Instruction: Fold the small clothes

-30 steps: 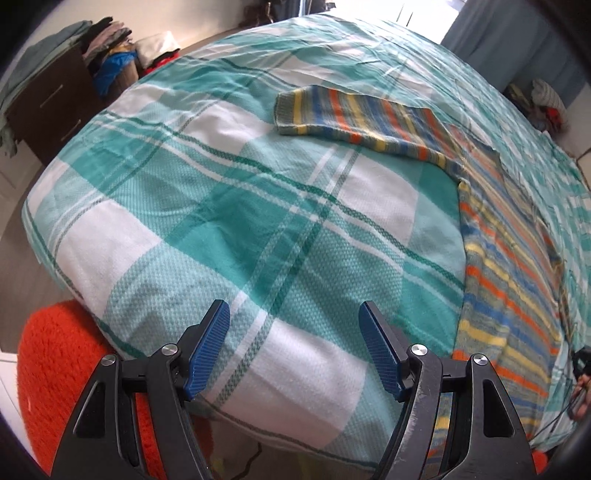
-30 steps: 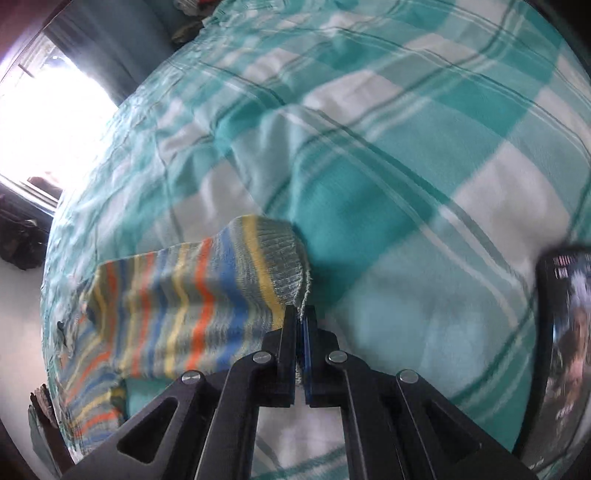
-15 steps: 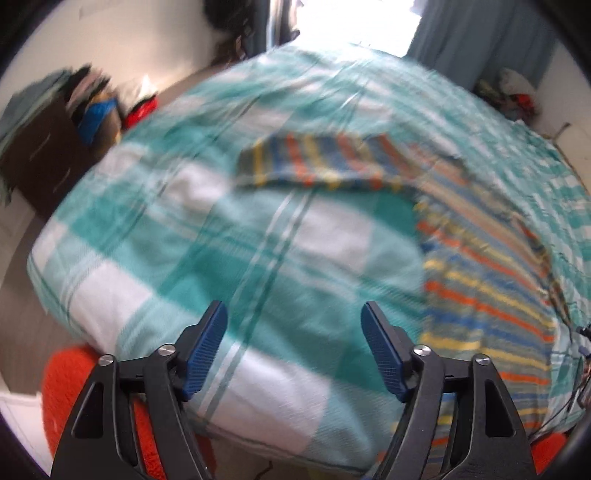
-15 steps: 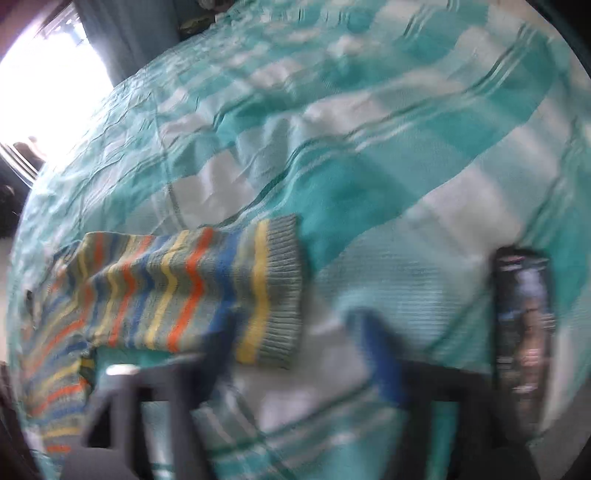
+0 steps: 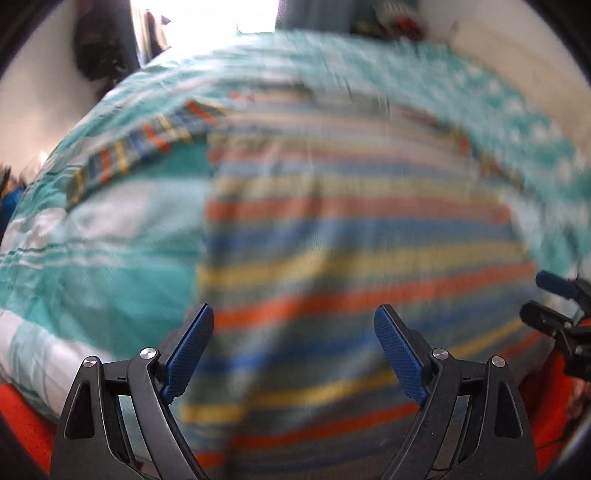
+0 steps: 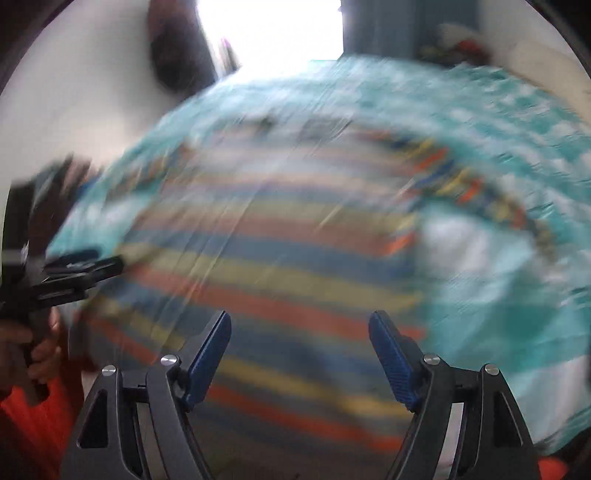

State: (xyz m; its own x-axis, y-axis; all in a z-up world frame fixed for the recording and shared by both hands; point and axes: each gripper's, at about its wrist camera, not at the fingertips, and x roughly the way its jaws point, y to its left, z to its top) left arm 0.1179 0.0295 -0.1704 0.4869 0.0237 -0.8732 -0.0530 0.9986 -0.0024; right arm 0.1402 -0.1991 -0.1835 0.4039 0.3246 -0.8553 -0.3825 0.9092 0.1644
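Observation:
A small striped sweater (image 5: 354,236) in blue, orange and yellow lies flat on the teal checked bedspread (image 5: 92,251), one sleeve (image 5: 140,147) spread out to the left. Its body fills the middle of the blurred right wrist view (image 6: 280,266), with the other sleeve (image 6: 465,181) off to the right. My left gripper (image 5: 293,347) hangs above the sweater's near hem, its jaws opening with nothing between them. My right gripper (image 6: 299,350) is open over the same hem and holds nothing. Each gripper shows at the edge of the other's view, the right gripper (image 5: 554,295) and the left gripper (image 6: 74,269).
An orange fuzzy thing (image 5: 22,413) lies below the bed's near edge. A hand (image 6: 33,350) holds the left gripper's handle. A bright window (image 5: 207,18) and dark curtains stand beyond the bed's far side. Both views are smeared by motion.
My right gripper let go of the sleeve cuff and opened. Both grippers swung around to the sweater's near hem, which now fills both views. The left jaws widened a little.

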